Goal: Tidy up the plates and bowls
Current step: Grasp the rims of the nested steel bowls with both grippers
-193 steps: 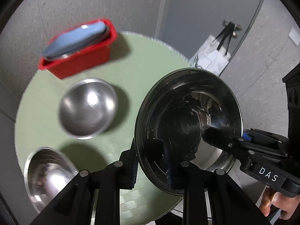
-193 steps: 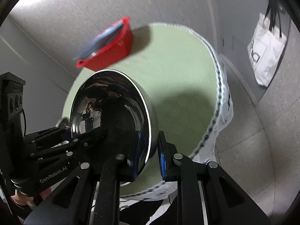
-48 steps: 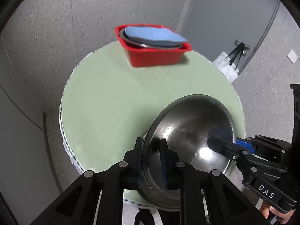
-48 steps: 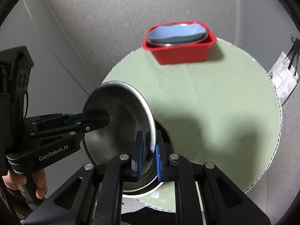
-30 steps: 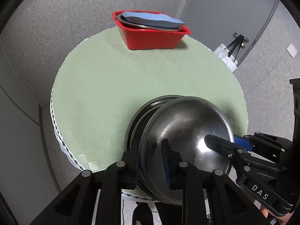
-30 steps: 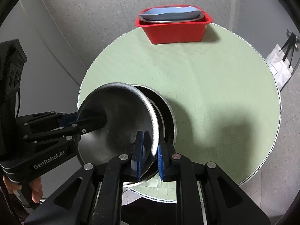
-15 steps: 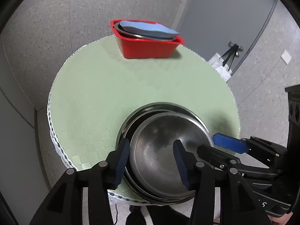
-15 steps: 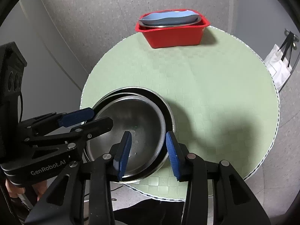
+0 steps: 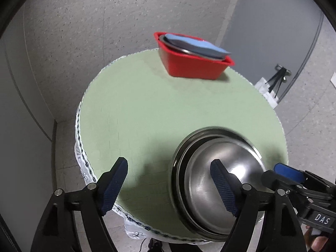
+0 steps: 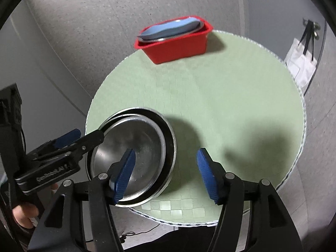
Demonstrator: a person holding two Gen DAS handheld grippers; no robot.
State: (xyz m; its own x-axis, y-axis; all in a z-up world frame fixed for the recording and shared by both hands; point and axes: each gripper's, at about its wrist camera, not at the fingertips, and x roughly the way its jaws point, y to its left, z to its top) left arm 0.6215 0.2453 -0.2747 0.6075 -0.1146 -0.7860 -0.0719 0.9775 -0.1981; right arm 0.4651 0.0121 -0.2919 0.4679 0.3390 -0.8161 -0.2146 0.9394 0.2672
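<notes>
Nested steel bowls (image 9: 218,180) sat at lower right of the left wrist view, lower left of the right one (image 10: 134,157), on the green tabletop (image 9: 147,109) near its front edge, smaller bowl inside the larger. Left tongs (image 9: 168,183) had just been opening: spread, nothing pinched, one pad over the inner bowl, the other over bare mat. Right tongs (image 10: 164,175) likewise had just been opening, spread, straddling the stack's rim without pressing it. Red bin (image 10: 176,44) stood at the far edge, upper centre, holding a blue plate (image 10: 168,29) on a metal one. Judged: release step of stacking done. Next: pull both tongs clear, then probably move the stack toward the bin.
</notes>
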